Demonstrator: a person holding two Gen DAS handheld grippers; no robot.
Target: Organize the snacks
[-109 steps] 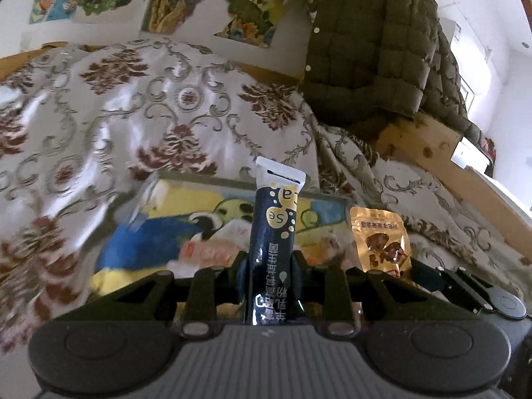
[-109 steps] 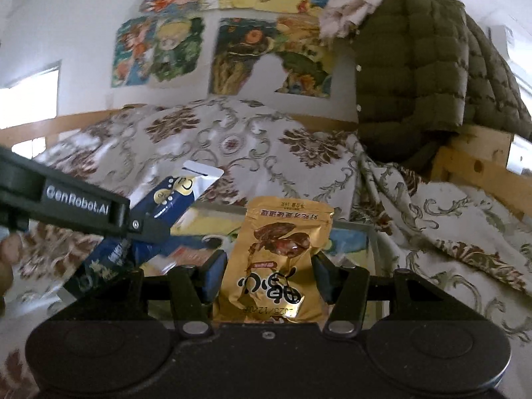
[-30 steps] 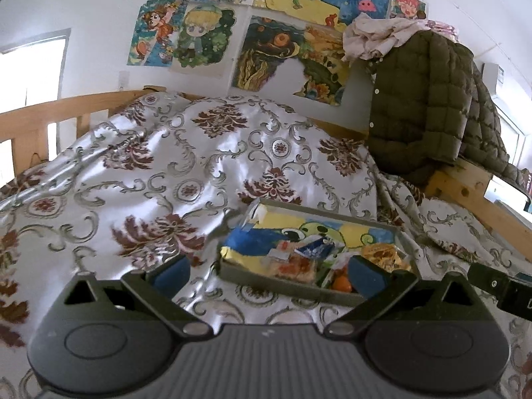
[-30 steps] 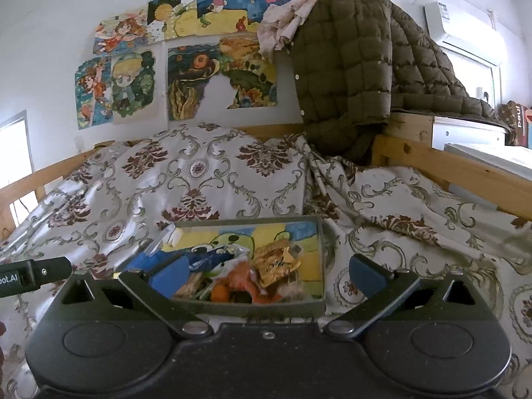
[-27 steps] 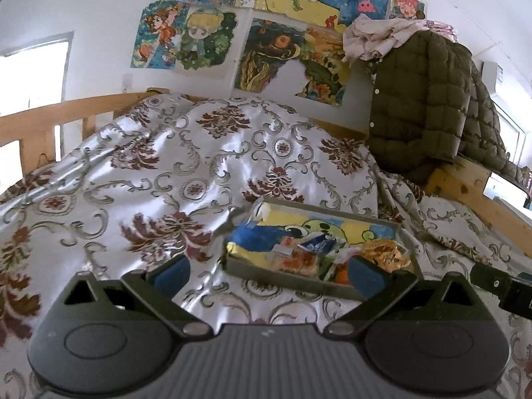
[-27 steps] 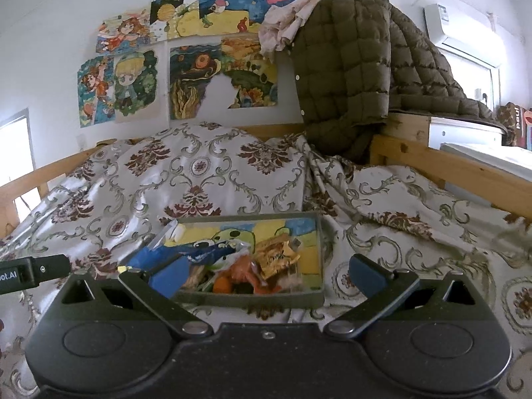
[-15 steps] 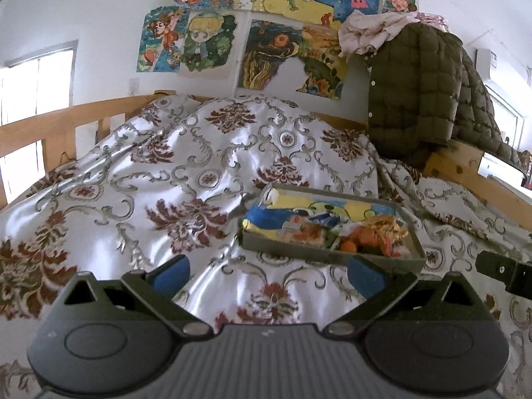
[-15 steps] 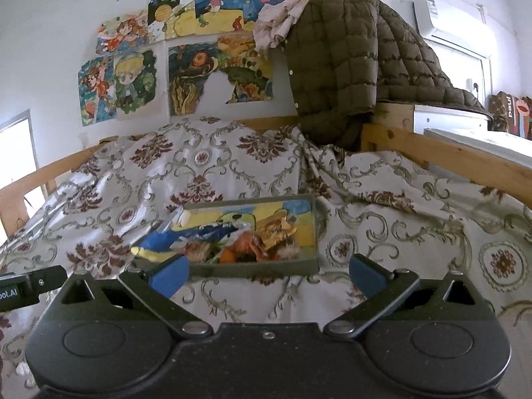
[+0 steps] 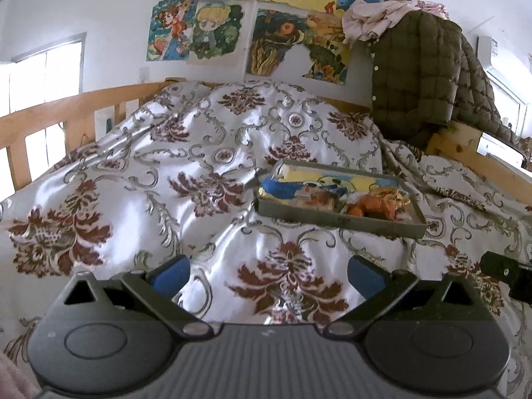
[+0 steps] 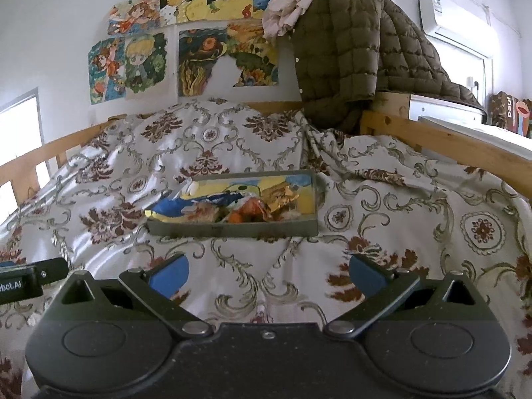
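A grey tray with a cartoon-printed bottom lies on the patterned bedspread and holds several snack packets: a dark blue sachet, an orange packet and a golden pouch. My left gripper is open with nothing between its blue-padded fingers, well short of the tray. My right gripper is open likewise, back from the tray's near wall.
A wooden bed rail runs along the left, another wooden rail along the right. An olive quilted jacket hangs at the headboard under wall posters. The other gripper's tip shows at the right edge.
Both grippers let go of their packets, the blue sachet and the golden pouch, which now lie in the tray. Both have opened and drawn back, so the tray looks smaller.
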